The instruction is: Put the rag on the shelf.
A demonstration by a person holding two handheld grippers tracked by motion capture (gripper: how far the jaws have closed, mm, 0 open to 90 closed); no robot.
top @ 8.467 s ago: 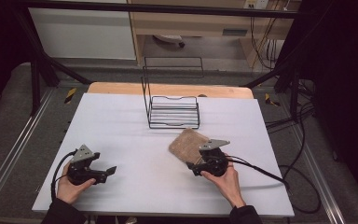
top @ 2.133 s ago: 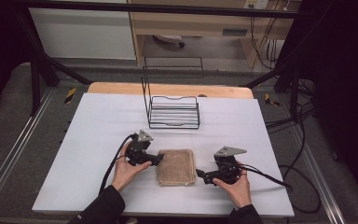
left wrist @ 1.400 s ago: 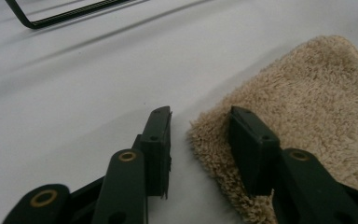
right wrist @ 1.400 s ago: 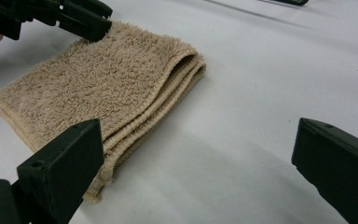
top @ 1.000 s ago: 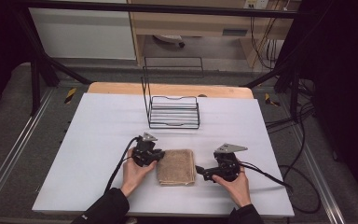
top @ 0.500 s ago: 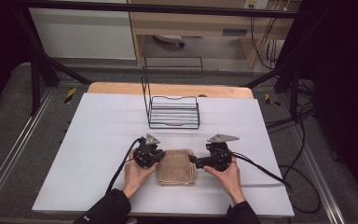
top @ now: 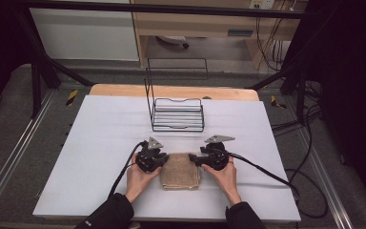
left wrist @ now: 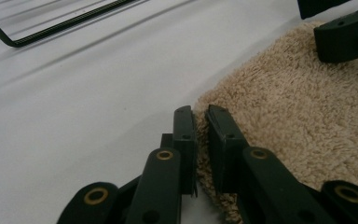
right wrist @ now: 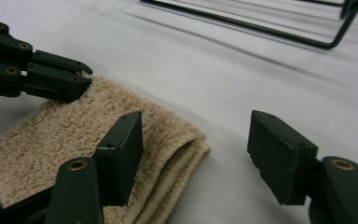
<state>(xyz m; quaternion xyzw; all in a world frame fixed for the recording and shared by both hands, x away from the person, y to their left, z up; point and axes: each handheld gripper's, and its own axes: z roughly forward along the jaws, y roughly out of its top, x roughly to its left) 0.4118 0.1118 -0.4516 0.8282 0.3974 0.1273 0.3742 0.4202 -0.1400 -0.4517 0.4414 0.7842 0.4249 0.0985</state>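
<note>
Jaws of the right gripper (right wrist: 196, 158), now brought up wide open, are set astride the folded towel's (top: 180, 170) far corner, while its other corner is pinched by the left gripper (left wrist: 200, 140), so a two-handed lift or fold is judged imminent.

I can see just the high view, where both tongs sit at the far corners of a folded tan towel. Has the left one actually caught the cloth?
Observer: Yes. In the left gripper view, the left tongs are pinched nearly shut on the towel at its corner edge.
Operator: And the right one?
Observer: The right tongs stand wide open, with one jaw over the towel's corner and the other over bare table.
Operator: Is that corner a single layer?
Observer: No. The right gripper view shows several stacked layers along the folded edge.
Operator: Is the wire rack close?
Observer: Its base rail lies beyond the towel, with bare table between.
</note>
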